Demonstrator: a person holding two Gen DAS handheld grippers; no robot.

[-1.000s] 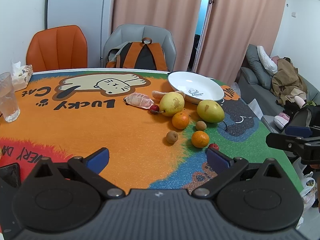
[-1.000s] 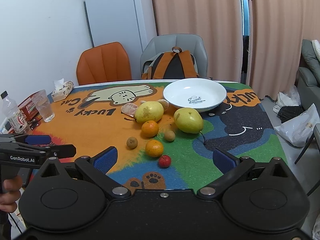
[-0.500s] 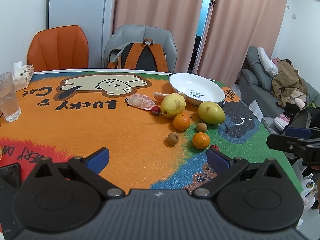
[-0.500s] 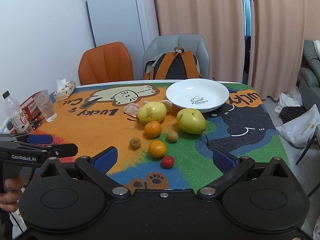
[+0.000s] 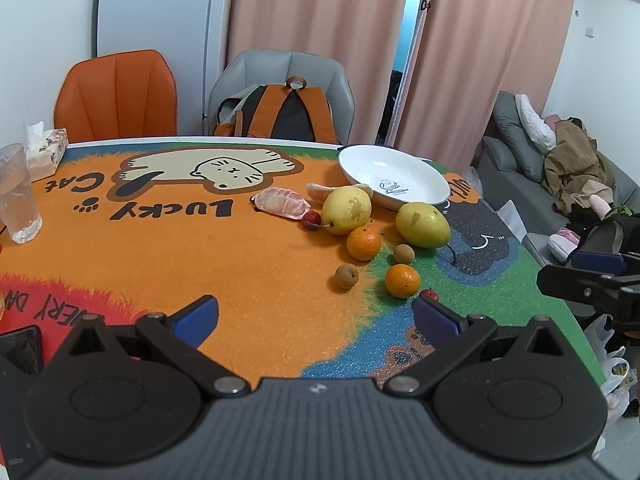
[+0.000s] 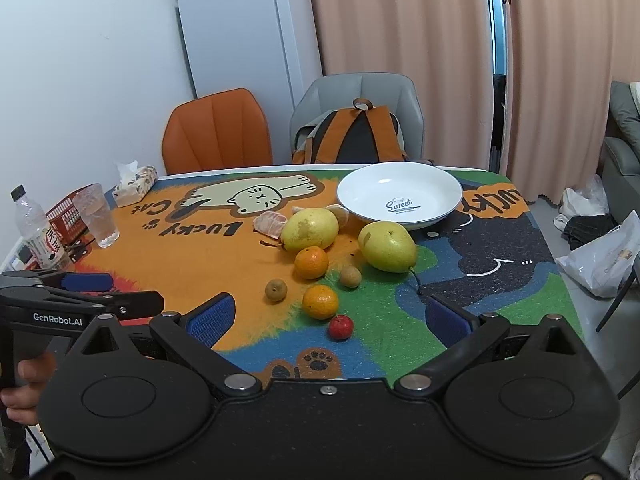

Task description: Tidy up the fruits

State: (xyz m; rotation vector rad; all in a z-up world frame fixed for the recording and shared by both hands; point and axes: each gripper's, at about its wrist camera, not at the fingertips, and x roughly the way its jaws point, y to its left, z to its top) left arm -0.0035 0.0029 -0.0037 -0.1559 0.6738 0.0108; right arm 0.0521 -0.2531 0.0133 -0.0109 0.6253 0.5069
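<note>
A white plate (image 6: pixel 400 188) (image 5: pixel 360 168) sits empty at the far side of the colourful mat. In front of it lie two yellow pears (image 6: pixel 310 229) (image 6: pixel 387 246), two oranges (image 6: pixel 311 262) (image 6: pixel 320 301), two small brown fruits (image 6: pixel 276 290) (image 6: pixel 351 276), a small red fruit (image 6: pixel 341 327) and peeled citrus segments (image 6: pixel 270 224). My right gripper (image 6: pixel 328 316) hangs open over the near edge, just short of the red fruit. My left gripper (image 5: pixel 316 316) is open too, nearer the mat's orange part, with nothing between its fingers.
A glass (image 6: pixel 96 216), a plastic bottle (image 6: pixel 38 228), a red basket (image 6: pixel 66 216) and a tissue box (image 6: pixel 134 180) stand at the left edge. Two chairs, one with a backpack (image 6: pixel 356 136), are behind the table. A sofa (image 5: pixel 560 168) stands to the right.
Both grippers have eased slightly forward towards the fruit. Neither has changed its opening and no fruit has moved.
</note>
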